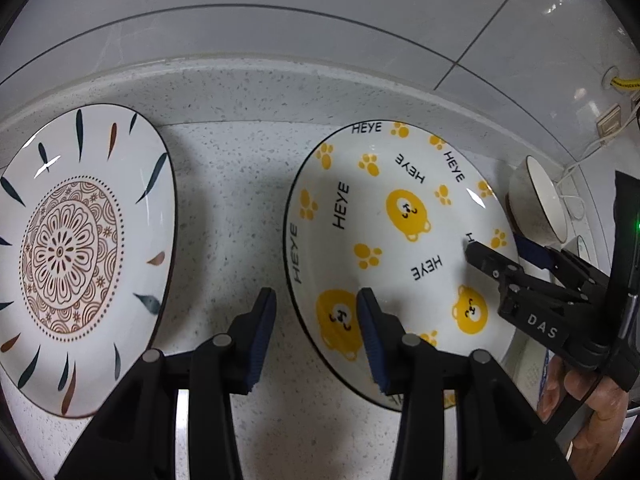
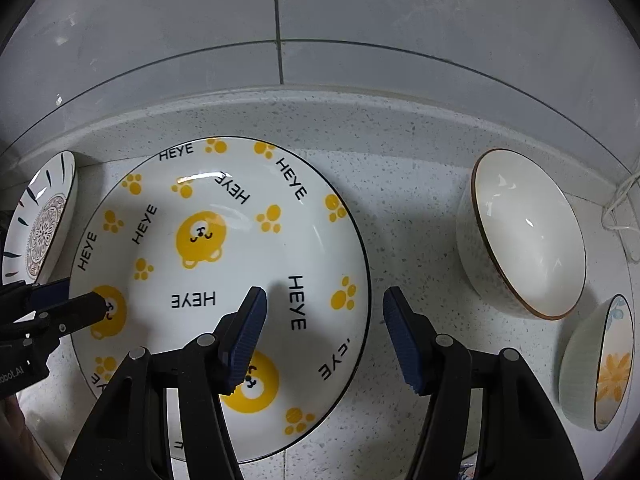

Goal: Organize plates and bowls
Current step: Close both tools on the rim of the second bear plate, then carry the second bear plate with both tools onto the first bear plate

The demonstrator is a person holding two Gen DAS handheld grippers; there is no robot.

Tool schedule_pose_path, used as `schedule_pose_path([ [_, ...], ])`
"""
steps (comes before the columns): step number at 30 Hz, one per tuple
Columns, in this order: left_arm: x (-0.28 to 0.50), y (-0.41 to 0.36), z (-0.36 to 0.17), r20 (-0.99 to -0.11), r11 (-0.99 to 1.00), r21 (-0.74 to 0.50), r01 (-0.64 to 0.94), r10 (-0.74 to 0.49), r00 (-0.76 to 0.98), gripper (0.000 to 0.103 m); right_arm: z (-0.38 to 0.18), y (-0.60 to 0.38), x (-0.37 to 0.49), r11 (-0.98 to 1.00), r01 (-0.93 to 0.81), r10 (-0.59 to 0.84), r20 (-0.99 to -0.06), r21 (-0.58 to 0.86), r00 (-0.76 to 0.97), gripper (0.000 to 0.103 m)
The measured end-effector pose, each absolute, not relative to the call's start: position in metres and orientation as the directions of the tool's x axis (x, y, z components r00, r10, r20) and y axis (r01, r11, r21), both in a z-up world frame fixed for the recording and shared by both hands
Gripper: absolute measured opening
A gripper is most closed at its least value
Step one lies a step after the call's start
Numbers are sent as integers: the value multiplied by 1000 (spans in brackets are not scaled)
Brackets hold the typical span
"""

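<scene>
**Nothing stacked yet; both grippers straddle the bear plate's rim**

By the look of the counter (image 2: pixel 400 216), the sorting has hardly begun. Four pieces lie apart on it, none nested or stacked. The bear plate (image 2: pixel 224 248) sits flat in the middle. The patterned plate (image 1: pixel 76 256) lies to its left, close but with a strip of bare counter between them. To the right stand the white bowl (image 2: pixel 524 240) and, nearer the edge of the view, the flower bowl (image 2: pixel 600 364); whether the two bowls touch each other I cannot tell. What seems left is everything: plates together, bowls together.

The left gripper (image 1: pixel 316 336) stands partly open over the bear plate's left rim, one finger over the bare counter in the gap between the plates, the other over the plate's inside. Nothing is clamped; whether the pads touch the rim cannot be told.

The right gripper (image 2: pixel 324 336) is likewise partly open, a little wider, across the same plate's right rim: its left finger over the plate, its right over the counter between plate and white bowl. It holds nothing. A hand (image 1: pixel 588 396) shows behind it in the left view.

Both seem set for a two-sided grip on the bear plate.
</scene>
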State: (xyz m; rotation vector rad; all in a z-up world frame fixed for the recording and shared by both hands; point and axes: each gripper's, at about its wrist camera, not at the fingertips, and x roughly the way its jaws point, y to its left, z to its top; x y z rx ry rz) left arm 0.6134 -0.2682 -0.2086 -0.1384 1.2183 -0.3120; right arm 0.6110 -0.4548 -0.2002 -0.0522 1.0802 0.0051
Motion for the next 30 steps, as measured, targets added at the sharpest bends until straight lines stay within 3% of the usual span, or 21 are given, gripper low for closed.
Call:
schedule_pose_path([
  [7,626,-274,-213,-891,944,-281,174,-324,319,39,-203,-463,621,999,-32,-4,-890,-21,457,52],
  [10,629,-275,-214,-884,936,-298,187,-344,316,38,-199,-463,614,999,-34,11,-889,-5,457,45],
  [12,630,-275,-215,-881,931,-311,194,-358,310,35,-197,-464,614,999,-47,32,-889,12,458,34],
  [15,632,-278,-217,-878,928,-316,196,-364,310,34,-196,-465,613,999,-49,26,-886,4,463,31],
  [20,634,-268,-215,-884,933,-303,191,-351,309,20,-195,-471,608,998,-56,33,-883,8,467,27],
  [30,619,-260,-214,-891,930,-297,215,-351,288,18,-198,-470,599,997,-71,50,-881,18,470,23],
])
